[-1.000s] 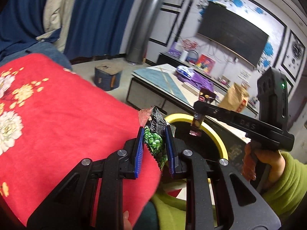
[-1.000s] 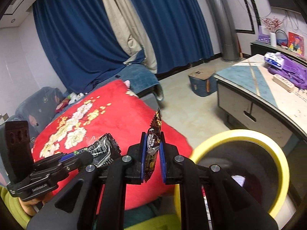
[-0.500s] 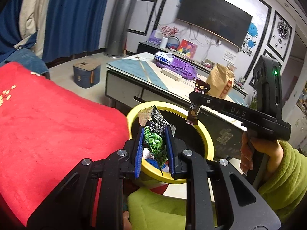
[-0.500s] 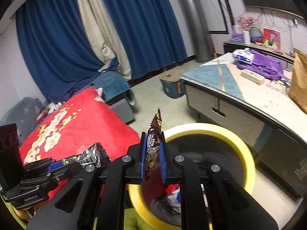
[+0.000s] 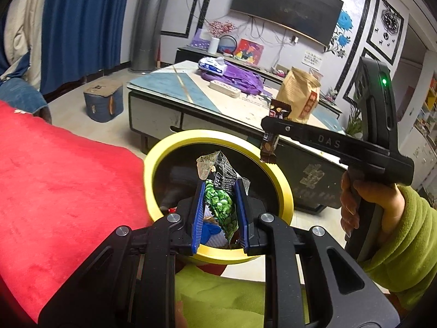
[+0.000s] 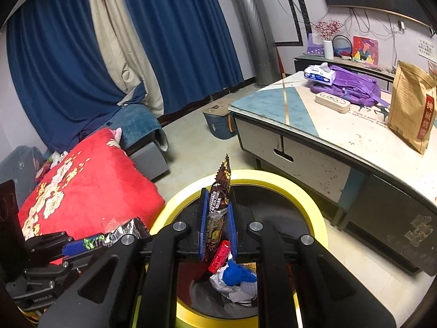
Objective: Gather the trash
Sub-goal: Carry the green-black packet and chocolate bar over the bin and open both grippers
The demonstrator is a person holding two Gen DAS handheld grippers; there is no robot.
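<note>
Both tongs now over round yellow-rimmed bin — left tongs clamp crinkly green wrapper, right tongs brown wrapper.

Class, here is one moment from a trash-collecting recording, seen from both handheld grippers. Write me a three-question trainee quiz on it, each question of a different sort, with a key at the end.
1. True or false: the left gripper is shut on a green pea snack wrapper.
2. Multiple choice: the dark brown candy bar wrapper held by the right gripper hangs over
A. the red flowered blanket
B. the yellow-rimmed round trash bin
C. the pale coffee table
3. Fill in: the bin already holds crumpled trash, including a blue piece and a ____ tube-like piece.

Key: 1 true; 2 B; 3 red.
</note>
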